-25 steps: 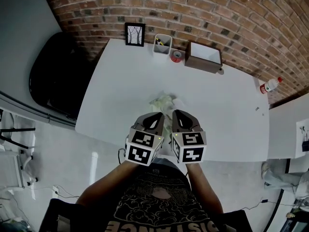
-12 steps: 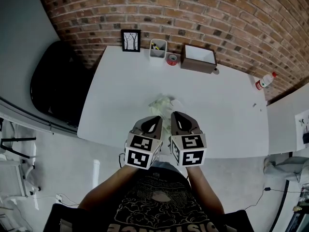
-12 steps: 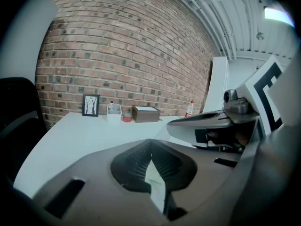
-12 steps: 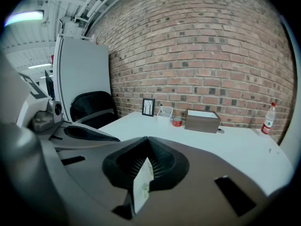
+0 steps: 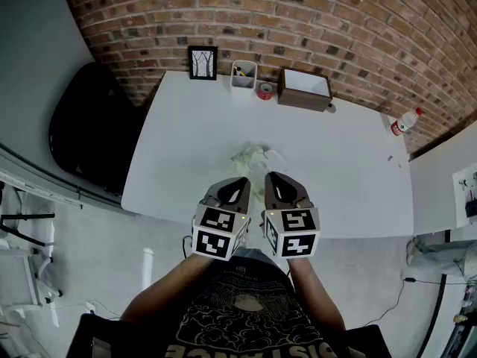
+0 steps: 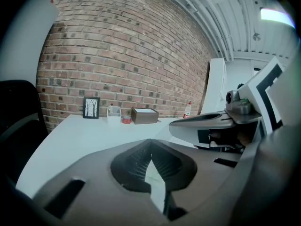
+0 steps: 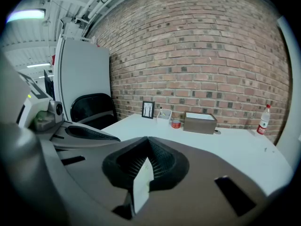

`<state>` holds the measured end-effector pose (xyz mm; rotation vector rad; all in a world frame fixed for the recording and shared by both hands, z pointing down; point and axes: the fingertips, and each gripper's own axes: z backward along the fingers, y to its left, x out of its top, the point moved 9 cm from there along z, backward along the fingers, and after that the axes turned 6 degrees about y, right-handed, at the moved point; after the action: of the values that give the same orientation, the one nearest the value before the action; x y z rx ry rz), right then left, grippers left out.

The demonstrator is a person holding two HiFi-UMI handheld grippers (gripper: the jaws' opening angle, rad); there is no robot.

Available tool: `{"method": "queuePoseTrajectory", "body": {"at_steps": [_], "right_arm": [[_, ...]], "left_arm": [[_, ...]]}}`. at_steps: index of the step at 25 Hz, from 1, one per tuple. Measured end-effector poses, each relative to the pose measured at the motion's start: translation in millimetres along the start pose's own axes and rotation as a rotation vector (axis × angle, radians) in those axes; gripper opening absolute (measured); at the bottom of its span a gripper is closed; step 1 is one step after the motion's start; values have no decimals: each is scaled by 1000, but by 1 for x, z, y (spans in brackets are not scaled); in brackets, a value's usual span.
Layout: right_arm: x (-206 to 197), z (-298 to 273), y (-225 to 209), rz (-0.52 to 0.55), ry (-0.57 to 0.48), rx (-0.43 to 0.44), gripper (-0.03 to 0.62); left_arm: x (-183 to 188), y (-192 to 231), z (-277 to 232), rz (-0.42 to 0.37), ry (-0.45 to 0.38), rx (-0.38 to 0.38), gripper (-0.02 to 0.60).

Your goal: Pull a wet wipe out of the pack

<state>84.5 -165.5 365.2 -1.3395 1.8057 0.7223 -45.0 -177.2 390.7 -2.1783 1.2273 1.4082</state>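
Note:
A crumpled pale green wet wipe pack [image 5: 248,159] lies near the middle of the white table [image 5: 186,140], with a white wipe [image 5: 276,158] beside it on the right. My left gripper [image 5: 241,180] and right gripper [image 5: 273,177] hang side by side over the table's front edge, just short of the pack and not touching it. In the left gripper view the left gripper [image 6: 150,144] has its jaws shut together with nothing held. The right gripper [image 7: 147,142] looks the same in the right gripper view. The grippers' bodies hide the pack in both gripper views.
Along the brick wall at the back stand a small framed picture [image 5: 203,62], a white pen holder [image 5: 244,72], a red tape roll [image 5: 265,90] and a brown open box [image 5: 305,88]. A bottle [image 5: 403,123] sits at the far right corner. A black chair [image 5: 88,125] stands left of the table.
Both grippers keep the same side-by-side pose, shut. Only the head view has shifted a little, so the table sits slightly higher in the picture.

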Motion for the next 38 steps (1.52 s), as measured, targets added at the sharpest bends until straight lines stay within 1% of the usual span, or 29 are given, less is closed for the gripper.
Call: {"method": "queuePoseTrajectory", "body": {"at_steps": [7, 17, 28, 38], "right_arm": [[-1, 16, 6, 9, -21, -6, 17], [-9, 42, 17, -7, -62, -7, 17], [-16, 73, 29, -2, -130, -15, 17], [-27, 95, 41, 1, -153, -20, 17]], "left_arm": [[-3, -9, 12, -4, -17, -3, 11], [-13, -21, 33, -3, -27, 3, 11], [-21, -35, 54, -18, -43, 6, 11], [-28, -46, 73, -30, -56, 5, 11]]}}
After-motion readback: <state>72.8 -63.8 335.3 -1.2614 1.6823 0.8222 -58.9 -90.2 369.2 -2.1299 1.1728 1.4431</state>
